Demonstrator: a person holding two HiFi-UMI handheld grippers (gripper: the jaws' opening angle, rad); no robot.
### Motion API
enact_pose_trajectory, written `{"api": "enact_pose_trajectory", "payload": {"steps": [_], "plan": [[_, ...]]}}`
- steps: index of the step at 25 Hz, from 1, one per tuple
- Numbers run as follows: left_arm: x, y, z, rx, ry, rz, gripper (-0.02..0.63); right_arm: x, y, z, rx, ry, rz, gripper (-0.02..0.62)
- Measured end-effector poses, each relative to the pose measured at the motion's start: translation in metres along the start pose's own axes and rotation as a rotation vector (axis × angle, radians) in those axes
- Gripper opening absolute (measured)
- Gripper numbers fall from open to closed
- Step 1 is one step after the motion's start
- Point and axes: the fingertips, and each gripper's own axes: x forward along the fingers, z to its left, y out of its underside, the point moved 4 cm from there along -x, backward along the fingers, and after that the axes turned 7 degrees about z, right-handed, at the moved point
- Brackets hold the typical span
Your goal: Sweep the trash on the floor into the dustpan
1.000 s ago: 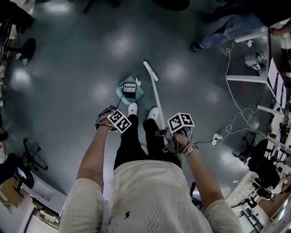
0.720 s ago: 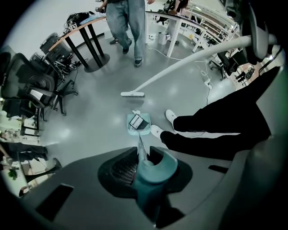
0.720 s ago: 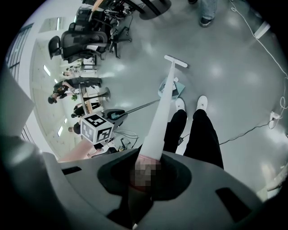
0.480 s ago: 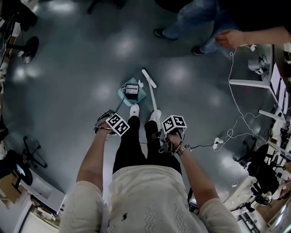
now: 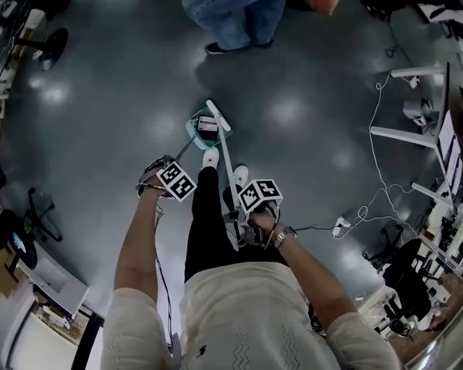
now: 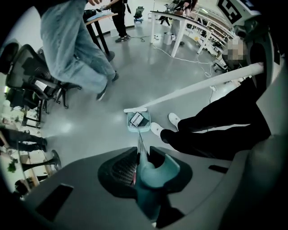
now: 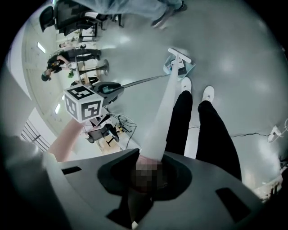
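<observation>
A teal dustpan point(image 5: 197, 134) lies on the grey floor ahead of my white shoes, with a black-and-white packet of trash point(image 5: 207, 126) inside it. The white broom's head point(image 5: 218, 115) rests against the pan's far edge. My left gripper point(image 5: 150, 188) is shut on the dustpan's thin handle; in the left gripper view the teal grip point(image 6: 146, 173) sits between the jaws, with the dustpan point(image 6: 133, 129) and packet point(image 6: 136, 119) beyond. My right gripper point(image 5: 244, 227) is shut on the broom handle point(image 7: 163, 110), which runs down to the broom head point(image 7: 179, 55).
A person in jeans point(image 5: 235, 22) stands just beyond the dustpan, also seen as legs point(image 6: 76, 49) in the left gripper view. A white cable point(image 5: 372, 202) and desk legs point(image 5: 412, 72) are at the right. Office chairs point(image 6: 31, 85) stand at the left.
The broom head has drawn in from the right until it meets the dustpan's far edge. The person in jeans has walked from the upper right to the top centre.
</observation>
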Motion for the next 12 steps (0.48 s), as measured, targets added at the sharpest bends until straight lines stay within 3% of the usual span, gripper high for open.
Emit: {"api": "enact_pose_trajectory", "payload": {"steps": [2, 4, 6, 9, 12], "plan": [[0.002, 0.005, -0.002, -0.052, 0.010, 0.000, 0.092, 0.000, 0.010, 0.000, -0.001, -0.050, 0.020, 0.095], [0.003, 0.015, -0.004, -0.156, 0.040, -0.001, 0.092, 0.000, 0.023, 0.002, 0.003, -0.087, 0.041, 0.095], [0.007, 0.026, -0.011, -0.263, 0.083, -0.001, 0.092, 0.002, 0.032, 0.003, -0.005, -0.067, 0.043, 0.095], [0.012, 0.041, -0.029, -0.317, 0.089, -0.001, 0.092, -0.003, 0.038, 0.000, -0.033, 0.017, 0.022, 0.095], [0.012, 0.050, -0.036, -0.395, 0.085, -0.003, 0.092, -0.021, 0.037, 0.010, -0.050, -0.029, 0.013, 0.095]]}}
